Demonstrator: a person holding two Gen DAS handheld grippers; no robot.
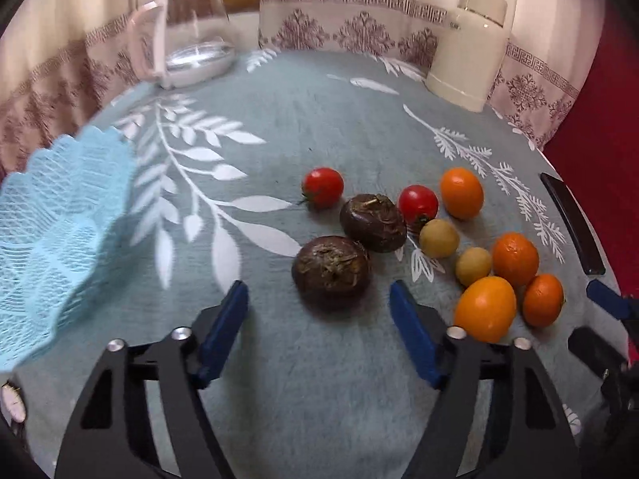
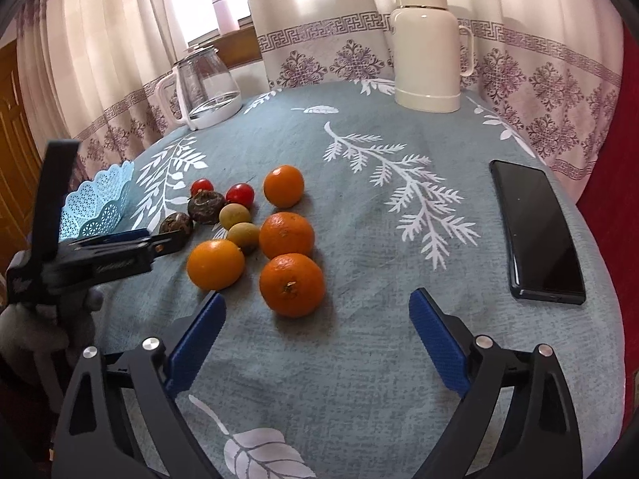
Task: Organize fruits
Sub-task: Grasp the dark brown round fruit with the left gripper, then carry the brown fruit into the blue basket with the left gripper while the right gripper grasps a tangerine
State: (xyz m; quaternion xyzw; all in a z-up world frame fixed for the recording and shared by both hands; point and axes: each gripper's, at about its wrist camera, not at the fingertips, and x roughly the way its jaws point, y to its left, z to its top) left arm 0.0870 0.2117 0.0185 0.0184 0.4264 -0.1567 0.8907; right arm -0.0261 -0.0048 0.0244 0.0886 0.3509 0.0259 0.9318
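Fruit lies in a cluster on the blue-grey tablecloth (image 1: 319,399): two dark brown water chestnuts (image 1: 330,270) (image 1: 373,222), two red cherry tomatoes (image 1: 322,186) (image 1: 418,203), two small tan longans (image 1: 438,238), and several oranges (image 1: 485,308) (image 2: 291,284). My left gripper (image 1: 319,303) is open, its blue pads flanking the near chestnut just short of it. My right gripper (image 2: 317,311) is open and empty, right behind the nearest orange. A light blue lattice basket (image 1: 60,247) (image 2: 98,207) sits to the left. The left gripper (image 2: 120,241) also shows in the right wrist view.
A glass kettle (image 2: 207,88) stands at the back left and a cream thermos (image 2: 427,44) at the back right. A black phone (image 2: 537,235) lies flat on the right side of the table. Curtains hang behind. A gloved hand (image 2: 28,319) holds the left tool.
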